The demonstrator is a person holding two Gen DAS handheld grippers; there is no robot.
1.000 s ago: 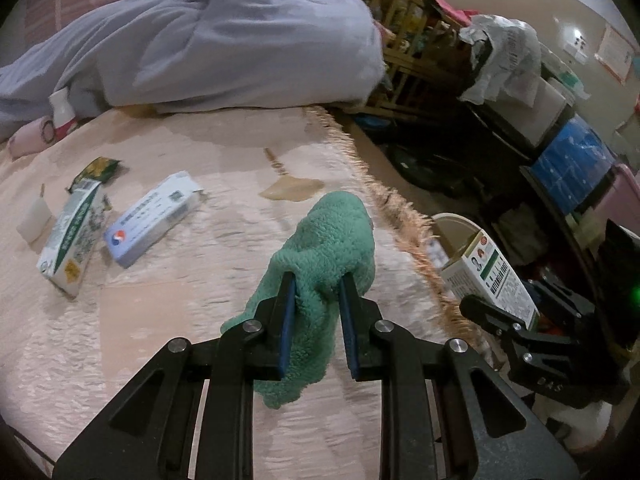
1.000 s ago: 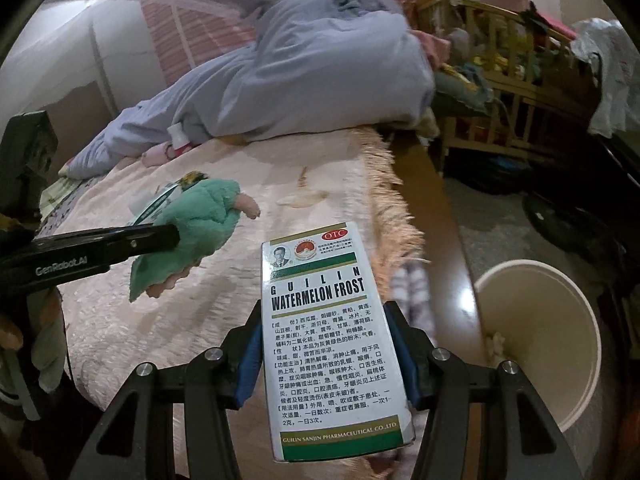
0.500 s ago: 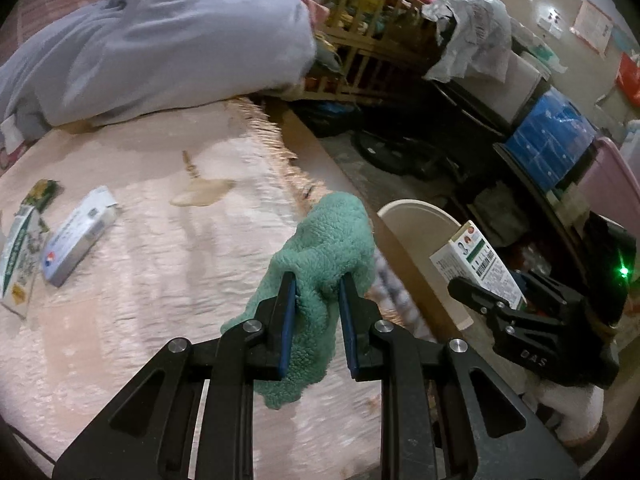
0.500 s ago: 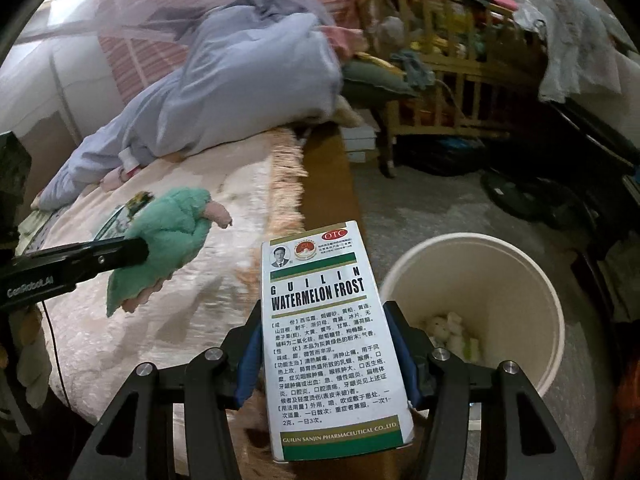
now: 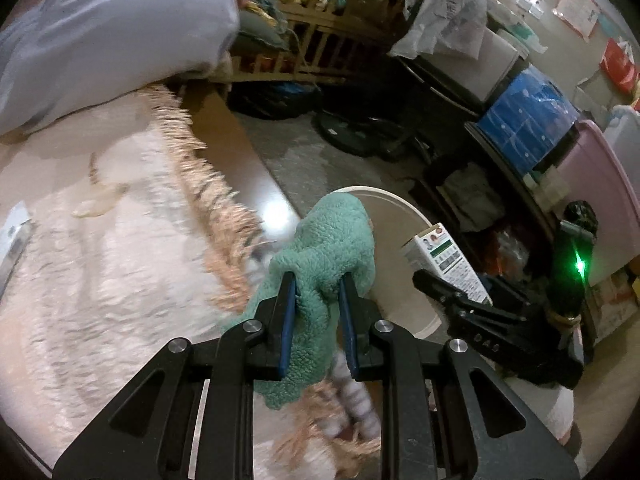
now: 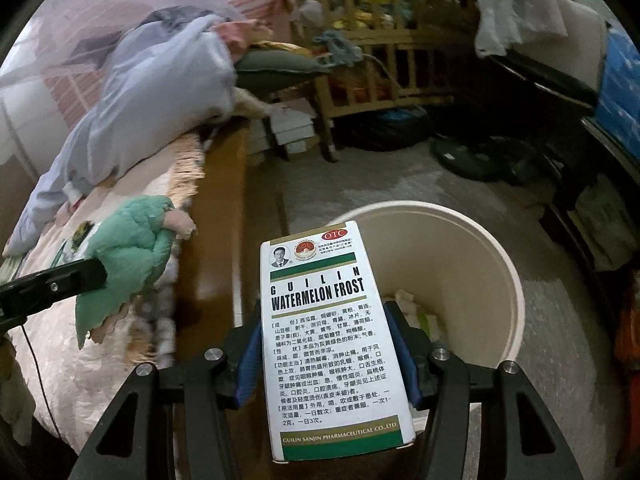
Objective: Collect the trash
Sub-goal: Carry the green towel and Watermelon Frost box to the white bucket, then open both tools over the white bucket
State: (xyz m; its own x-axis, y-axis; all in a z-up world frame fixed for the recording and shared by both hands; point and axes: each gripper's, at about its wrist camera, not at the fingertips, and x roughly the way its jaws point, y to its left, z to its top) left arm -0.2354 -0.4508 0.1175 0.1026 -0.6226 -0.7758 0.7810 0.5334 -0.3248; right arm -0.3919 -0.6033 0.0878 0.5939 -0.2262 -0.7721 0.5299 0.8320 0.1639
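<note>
My left gripper (image 5: 317,280) is shut on a fluffy green cloth (image 5: 326,240), held over the fringed edge of the bed (image 5: 100,280). The same green cloth (image 6: 128,244) shows at the left of the right wrist view, hanging from the left gripper's finger. My right gripper (image 6: 326,320) is shut on a white medicine box (image 6: 332,336) printed "Watermelon Frost", held upright above the near rim of a cream round bin (image 6: 472,256) on the floor. That box (image 5: 448,260) and the bin (image 5: 400,208) also appear right of the cloth in the left wrist view. Some crumpled scraps lie inside the bin.
A grey-blue duvet (image 5: 100,40) is piled at the head of the bed. A brown wooden bed rail (image 6: 216,240) runs beside the bin. A wooden crib (image 6: 380,60), blue crate (image 5: 528,120), pink tub (image 5: 600,184) and dark clutter crowd the floor beyond.
Both grippers have swung from over the bed towards the floor side, keeping their loads. The bin has come nearer and more central; the boxes lying on the bed have slid out of the left view.
</note>
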